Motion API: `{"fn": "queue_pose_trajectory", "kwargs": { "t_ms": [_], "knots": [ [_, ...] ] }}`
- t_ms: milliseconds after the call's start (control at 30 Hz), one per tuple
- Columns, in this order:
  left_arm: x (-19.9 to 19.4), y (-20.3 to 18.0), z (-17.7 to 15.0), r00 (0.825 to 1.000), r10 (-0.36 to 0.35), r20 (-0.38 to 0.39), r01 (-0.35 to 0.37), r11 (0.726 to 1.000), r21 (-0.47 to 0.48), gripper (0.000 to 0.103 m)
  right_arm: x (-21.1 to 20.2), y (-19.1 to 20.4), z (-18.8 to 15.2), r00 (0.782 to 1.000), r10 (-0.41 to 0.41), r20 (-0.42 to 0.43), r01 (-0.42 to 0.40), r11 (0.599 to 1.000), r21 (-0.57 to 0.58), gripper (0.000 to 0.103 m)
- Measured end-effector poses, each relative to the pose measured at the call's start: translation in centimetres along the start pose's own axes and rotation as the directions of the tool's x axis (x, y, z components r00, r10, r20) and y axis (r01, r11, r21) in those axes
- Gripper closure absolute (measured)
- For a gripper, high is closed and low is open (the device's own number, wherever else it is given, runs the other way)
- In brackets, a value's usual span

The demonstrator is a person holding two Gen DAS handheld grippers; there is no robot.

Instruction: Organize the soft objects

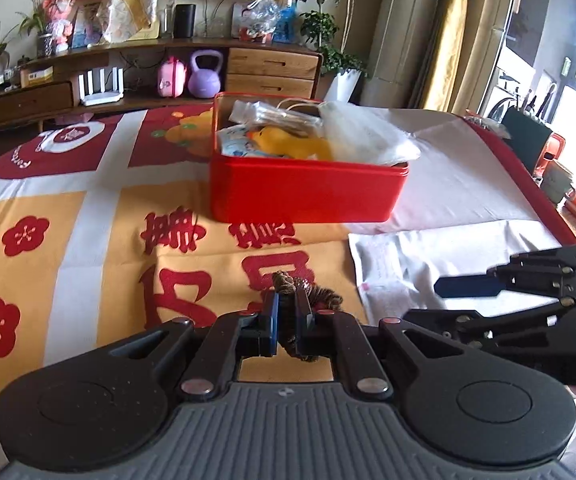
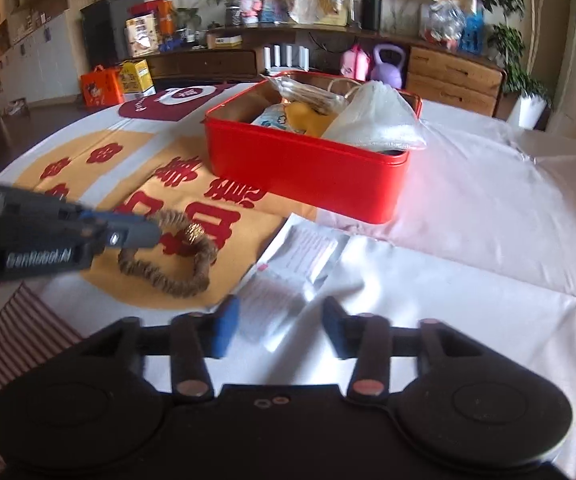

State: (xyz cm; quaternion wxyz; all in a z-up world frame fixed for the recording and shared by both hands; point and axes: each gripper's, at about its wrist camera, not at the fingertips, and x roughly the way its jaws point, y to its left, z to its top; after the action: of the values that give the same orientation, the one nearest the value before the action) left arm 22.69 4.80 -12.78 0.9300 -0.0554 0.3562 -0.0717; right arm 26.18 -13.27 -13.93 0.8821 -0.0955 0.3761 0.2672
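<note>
Left gripper (image 1: 286, 320) is clamped on a fuzzy brown scrunchie (image 2: 168, 256), pinched at one edge so its loop droops onto the bench (image 2: 468, 220). Right gripper (image 2: 280, 326) is released, nothing between its blue pads, over a flat white packet (image 2: 288, 272). Red tin (image 1: 308, 192) at 12 o'clock already holds a crinkly plastic bag (image 1: 364, 136) and a yellow soft toy (image 1: 288, 144); likely the drop target.

left gripper (image 1: 286, 322) clamping brown scrunchie (image 1: 288, 282), red tin (image 1: 308, 192) beyond
</note>
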Motion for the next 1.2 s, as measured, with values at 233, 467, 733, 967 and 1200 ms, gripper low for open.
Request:
{"fn": "queue_pose_trajectory", "kwargs": {
  "t_ms": [233,467,733,967,1200],
  "knots": [
    [0.3,0.7,-0.5,1.000,-0.001,-0.009,0.001,1.000,-0.011,0.096,2.1,0.3,1.1,1.000,-0.008,-0.025,0.008,1.000,0.029,0.043],
    [0.6,1.5,-1.0,1.000,-0.006,-0.020,0.006,0.999,-0.032,0.096,2.5,1.6,0.9,0.999,-0.044,-0.002,0.044,0.999,-0.025,0.044],
    [0.8,1.6,-1.3,1.000,-0.016,-0.026,0.015,0.999,-0.043,0.096,2.1,1.3,0.8,0.999,-0.037,0.019,0.037,0.999,-0.019,0.067],
    [0.7,1.5,-1.2,1.000,-0.025,-0.017,0.024,0.998,-0.050,0.096,1.7,0.9,0.7,0.999,-0.034,0.018,0.034,0.999,-0.013,0.103],
    [0.4,1.4,-1.1,1.000,-0.028,-0.010,0.028,0.998,-0.048,0.096,0.9,1.4,0.9,1.000,0.008,-0.011,-0.009,0.996,-0.090,0.083]
  ]
}}
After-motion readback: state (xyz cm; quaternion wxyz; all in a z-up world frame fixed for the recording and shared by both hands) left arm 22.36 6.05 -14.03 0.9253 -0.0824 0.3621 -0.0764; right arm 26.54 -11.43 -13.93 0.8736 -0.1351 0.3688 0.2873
